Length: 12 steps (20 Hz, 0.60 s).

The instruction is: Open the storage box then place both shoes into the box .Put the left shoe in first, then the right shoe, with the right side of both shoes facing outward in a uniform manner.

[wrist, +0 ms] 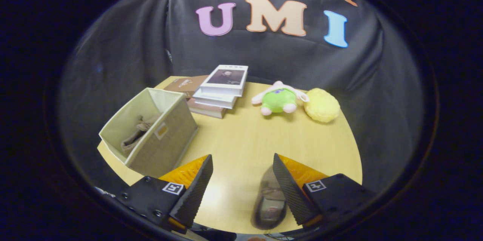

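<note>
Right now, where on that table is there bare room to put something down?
The widest bare patch of table lies between the storage box, the toys and the open tongs. It is crowded at the back: books, green plush, yellow plush. A shoe lies by one finger.

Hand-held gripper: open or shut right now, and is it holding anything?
Hand-held gripper: open, holding nothing. The blurred shoe on the table lies against its right finger, not clamped. The other shoe is already in the storage box.

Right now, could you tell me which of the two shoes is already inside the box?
The shoe lying in the fabric box; the other shoe sits on the table by the open tongs.
</note>
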### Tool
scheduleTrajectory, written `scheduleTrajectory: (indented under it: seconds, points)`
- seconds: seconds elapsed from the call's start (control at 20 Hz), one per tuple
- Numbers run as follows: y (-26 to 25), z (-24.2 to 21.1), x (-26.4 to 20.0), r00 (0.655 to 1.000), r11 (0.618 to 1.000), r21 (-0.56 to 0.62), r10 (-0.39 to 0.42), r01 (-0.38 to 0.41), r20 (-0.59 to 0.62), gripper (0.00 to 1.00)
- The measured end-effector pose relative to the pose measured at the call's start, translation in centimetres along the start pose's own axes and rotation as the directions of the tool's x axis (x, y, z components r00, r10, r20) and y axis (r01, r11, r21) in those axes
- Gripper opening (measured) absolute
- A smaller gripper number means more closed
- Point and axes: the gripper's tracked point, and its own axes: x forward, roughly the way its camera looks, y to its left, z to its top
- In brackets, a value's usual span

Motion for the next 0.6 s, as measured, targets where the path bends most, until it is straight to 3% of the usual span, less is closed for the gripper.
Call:
scheduleTrajectory:
  seconds: [0.25, 0.6]
  points:
    - [-5.1, -3.6, 0.3, 0.998, 0.999, 0.016, -0.038, 0.039, -0.055, 1.00]
    - [-8.8, -10.1, 2.2, 0.985, 1.000, 0.012, -0.026, 0.029, -0.172, 1.00]
